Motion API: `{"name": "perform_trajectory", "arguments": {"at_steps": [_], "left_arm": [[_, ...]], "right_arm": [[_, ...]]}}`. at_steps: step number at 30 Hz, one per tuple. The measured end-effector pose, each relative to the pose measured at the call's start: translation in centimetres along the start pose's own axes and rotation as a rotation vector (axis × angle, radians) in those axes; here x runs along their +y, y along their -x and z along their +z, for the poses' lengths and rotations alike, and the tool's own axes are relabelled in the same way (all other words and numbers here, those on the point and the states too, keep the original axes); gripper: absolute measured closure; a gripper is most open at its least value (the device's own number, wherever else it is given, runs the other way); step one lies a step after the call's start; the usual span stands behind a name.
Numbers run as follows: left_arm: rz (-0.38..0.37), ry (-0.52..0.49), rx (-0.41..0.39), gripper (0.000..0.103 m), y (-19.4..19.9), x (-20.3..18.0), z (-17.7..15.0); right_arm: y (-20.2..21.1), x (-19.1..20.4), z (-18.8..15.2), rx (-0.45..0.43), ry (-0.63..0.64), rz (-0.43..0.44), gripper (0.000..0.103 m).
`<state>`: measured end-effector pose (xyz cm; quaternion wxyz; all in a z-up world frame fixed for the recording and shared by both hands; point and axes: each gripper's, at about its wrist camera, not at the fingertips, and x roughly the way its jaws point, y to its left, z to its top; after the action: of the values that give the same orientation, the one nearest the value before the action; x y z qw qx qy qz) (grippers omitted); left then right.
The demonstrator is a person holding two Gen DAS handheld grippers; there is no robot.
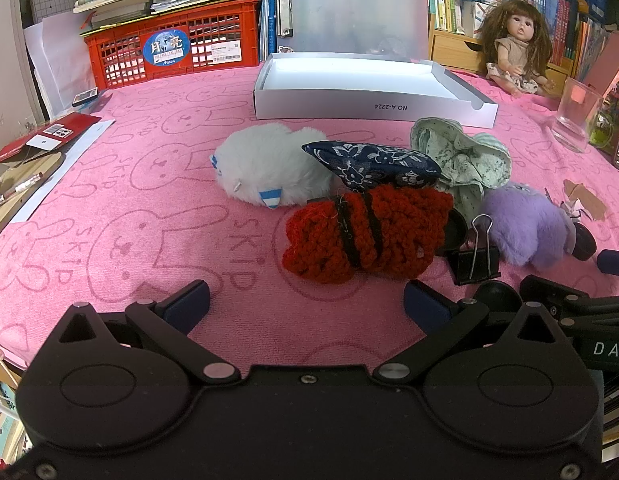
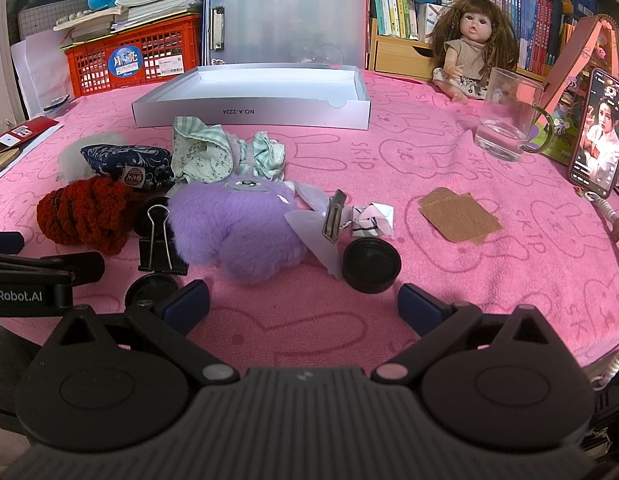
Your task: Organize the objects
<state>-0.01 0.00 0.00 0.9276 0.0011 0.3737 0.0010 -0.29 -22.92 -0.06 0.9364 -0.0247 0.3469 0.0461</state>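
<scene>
Grippers hung low over the counter (image 1: 109,248), which was draped in a pink bunny-print towel; the left gripper (image 1: 305,300) stood spread wide with nothing between its blue pads, and the right gripper (image 2: 303,300) was likewise spread and empty, both tilted down at the clutter. Ahead of the left one sat a red crocheted piece (image 1: 365,232) with black stripes, a navy floral pouch (image 1: 369,164) lying partly on top of it; a white fluffy toy (image 1: 265,164) rested just to the left, touching the pouch; a green checked cloth (image 1: 465,160) was bunched behind. A black binder clip (image 1: 475,256) stood between the red piece and a purple plush toy (image 1: 525,228). From the right wrist view, that purple plush (image 2: 233,228) lay straight ahead, a small metal clip (image 2: 335,216) and a folded paper scrap (image 2: 371,218) beside it; a black round lid (image 2: 371,266) sat just in front of the right pad, and a brown cardboard piece (image 2: 459,220) lay apart to the right. An open white box (image 2: 253,98) waited empty at the back of the towel; a doll (image 2: 469,52) sat beyond it, a glass mug (image 2: 509,120) and a lit phone (image 2: 599,136) near her.
</scene>
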Motion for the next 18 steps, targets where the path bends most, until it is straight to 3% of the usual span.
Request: {"name": "perform_trajectory", "arguments": {"at_steps": [18], "left_arm": [[-0.011, -0.014, -0.011, 0.000, 0.38, 0.28, -0.14]], "right_arm": [[0.92, 0.98, -0.25, -0.024, 0.066, 0.022, 0.000]]}}
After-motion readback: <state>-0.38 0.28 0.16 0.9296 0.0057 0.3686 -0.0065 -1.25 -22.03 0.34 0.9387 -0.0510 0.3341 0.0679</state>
